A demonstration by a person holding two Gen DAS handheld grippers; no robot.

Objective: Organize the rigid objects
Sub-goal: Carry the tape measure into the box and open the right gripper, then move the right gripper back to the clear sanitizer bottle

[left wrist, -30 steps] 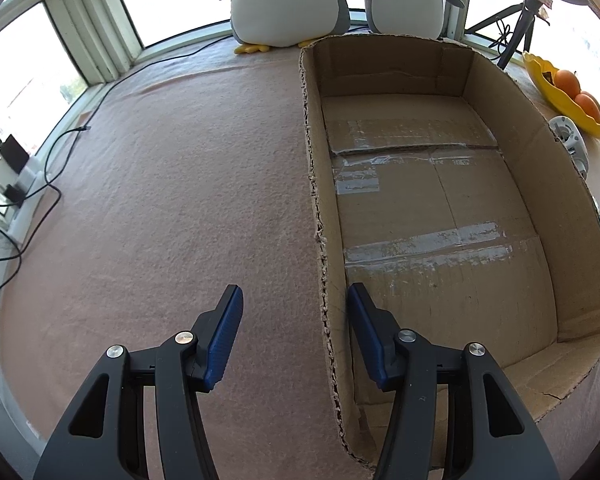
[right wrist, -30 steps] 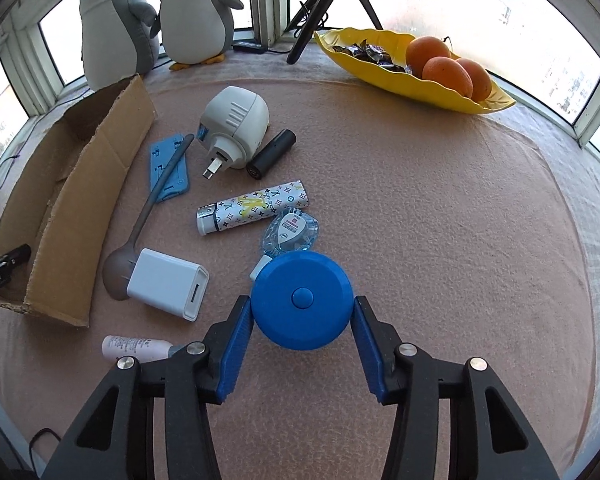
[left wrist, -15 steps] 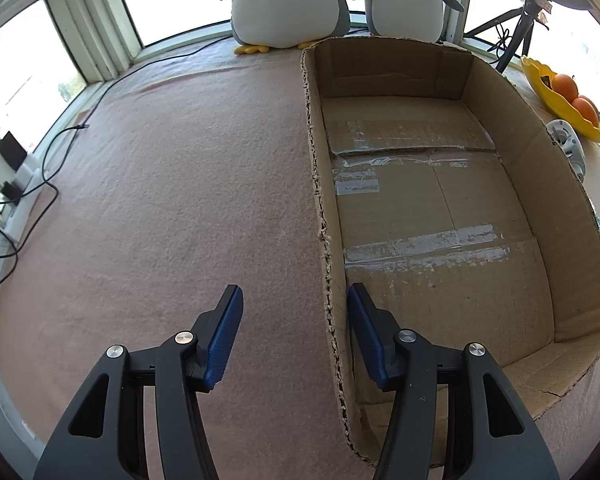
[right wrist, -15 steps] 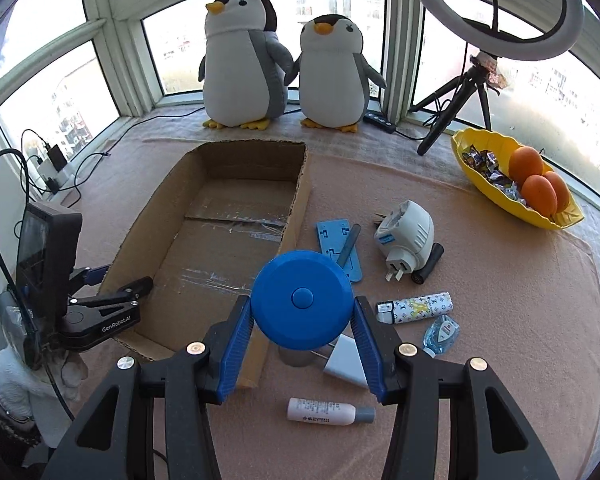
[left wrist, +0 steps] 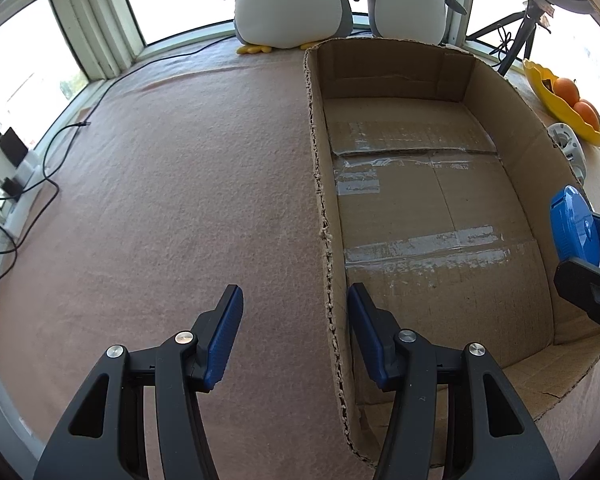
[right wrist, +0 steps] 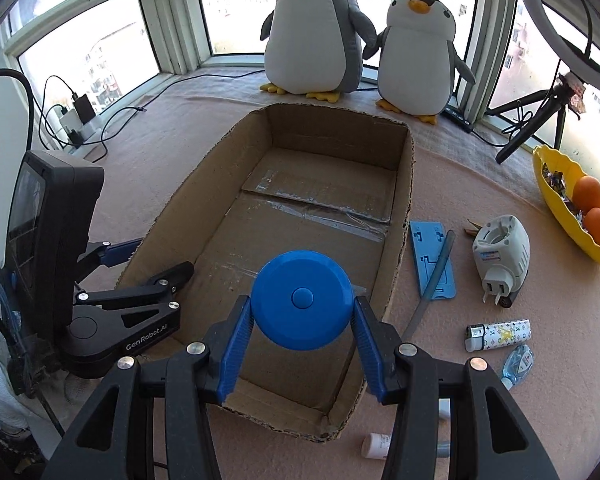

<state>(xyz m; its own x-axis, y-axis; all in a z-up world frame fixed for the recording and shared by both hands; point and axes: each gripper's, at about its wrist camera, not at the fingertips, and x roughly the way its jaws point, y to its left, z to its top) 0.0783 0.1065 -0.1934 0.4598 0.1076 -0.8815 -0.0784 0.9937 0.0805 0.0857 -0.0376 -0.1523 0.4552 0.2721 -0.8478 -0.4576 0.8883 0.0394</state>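
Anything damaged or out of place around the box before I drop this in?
The brown cardboard box has ragged, torn rims; its near wall dips low. Otherwise nothing stands out: the round blue disc sits squarely in the right gripper.

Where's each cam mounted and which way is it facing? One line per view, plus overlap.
Left wrist: on the left tool, angled down; its fingers straddle the cardboard box side wall; the right tool enters at the frame's right edge.
Right wrist: on the right tool, angled down over the box toward the penguin plushies; it grips a blue round disc; the left tool shows at left.
Shared: box, disc, plushies, fruit tray, both tools.
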